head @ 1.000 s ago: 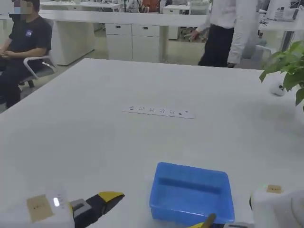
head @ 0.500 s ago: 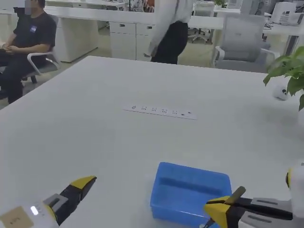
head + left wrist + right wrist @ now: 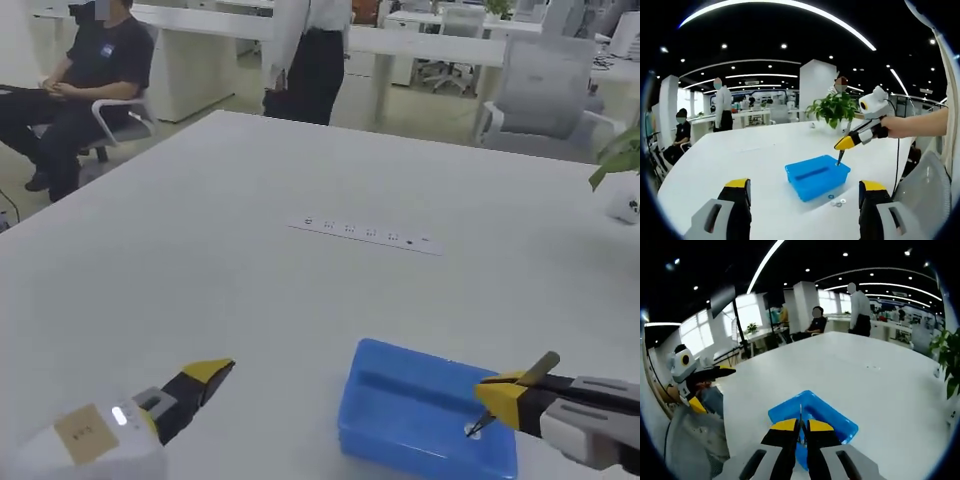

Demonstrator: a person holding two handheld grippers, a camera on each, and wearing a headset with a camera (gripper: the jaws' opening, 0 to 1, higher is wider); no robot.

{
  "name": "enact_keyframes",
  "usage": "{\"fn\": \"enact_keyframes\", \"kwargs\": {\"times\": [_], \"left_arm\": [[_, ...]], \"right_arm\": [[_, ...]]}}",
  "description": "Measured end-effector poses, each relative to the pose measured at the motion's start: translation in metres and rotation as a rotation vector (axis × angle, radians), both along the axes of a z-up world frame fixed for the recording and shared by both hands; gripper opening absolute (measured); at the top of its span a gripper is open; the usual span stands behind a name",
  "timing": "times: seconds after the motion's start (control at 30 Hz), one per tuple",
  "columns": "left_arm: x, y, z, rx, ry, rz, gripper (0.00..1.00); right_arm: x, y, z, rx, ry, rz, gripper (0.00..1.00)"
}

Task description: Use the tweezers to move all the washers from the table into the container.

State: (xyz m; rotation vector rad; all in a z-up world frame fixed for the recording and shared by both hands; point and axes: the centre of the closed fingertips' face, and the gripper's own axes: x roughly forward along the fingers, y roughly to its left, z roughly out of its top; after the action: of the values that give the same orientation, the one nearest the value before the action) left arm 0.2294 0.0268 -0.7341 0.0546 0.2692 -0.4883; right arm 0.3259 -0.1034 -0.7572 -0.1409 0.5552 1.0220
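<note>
The blue container (image 3: pixel 400 405) sits near the front edge of the white table (image 3: pixel 250 280). My right gripper (image 3: pixel 500 390) is shut on thin metal tweezers (image 3: pixel 478 422), whose tip hangs over the container's right part; I cannot tell whether the tip holds anything. In the right gripper view the tweezers (image 3: pixel 800 416) stick out of the shut gripper (image 3: pixel 800 427) above the container (image 3: pixel 825 415). My left gripper (image 3: pixel 215 372) hovers to the container's left, open and with nothing in it (image 3: pixel 804 192). A few small washers (image 3: pixel 838 202) lie on the table beside the container (image 3: pixel 815 177).
A white power strip (image 3: pixel 365 233) lies mid-table. A green plant (image 3: pixel 622 160) and a small white object (image 3: pixel 628 206) stand at the right edge. Beyond the table, one person sits on a chair (image 3: pixel 80 90) and another stands (image 3: pixel 305 60).
My right gripper has come up from the lower right with the tweezers, and their tip now hangs over the container. The standing person has walked left. The camera has shifted.
</note>
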Motion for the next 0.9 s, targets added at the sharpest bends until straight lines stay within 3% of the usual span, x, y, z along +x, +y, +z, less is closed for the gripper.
{"fn": "enact_keyframes", "kwargs": {"times": [0.27,0.43,0.53,0.7,0.9], "left_arm": [[0.001,0.006,0.006,-0.052,-0.016,0.029,0.87],[0.004,0.007,-0.005,-0.028,0.03,0.044,0.88],[0.003,0.007,-0.004,-0.002,0.015,0.044,0.86],[0.003,0.005,-0.006,0.023,0.016,0.029,0.85],[0.002,0.004,-0.007,0.029,0.017,0.022,0.85]], "right_arm": [[0.027,-0.009,-0.028,-0.068,0.012,-0.038,0.03],[0.039,-0.01,-0.044,-0.055,0.057,-0.076,0.03],[0.04,-0.011,-0.055,-0.081,0.071,-0.083,0.03],[0.035,-0.012,-0.063,-0.096,0.081,-0.074,0.03],[0.031,-0.011,-0.062,-0.104,0.072,-0.064,0.04]]}}
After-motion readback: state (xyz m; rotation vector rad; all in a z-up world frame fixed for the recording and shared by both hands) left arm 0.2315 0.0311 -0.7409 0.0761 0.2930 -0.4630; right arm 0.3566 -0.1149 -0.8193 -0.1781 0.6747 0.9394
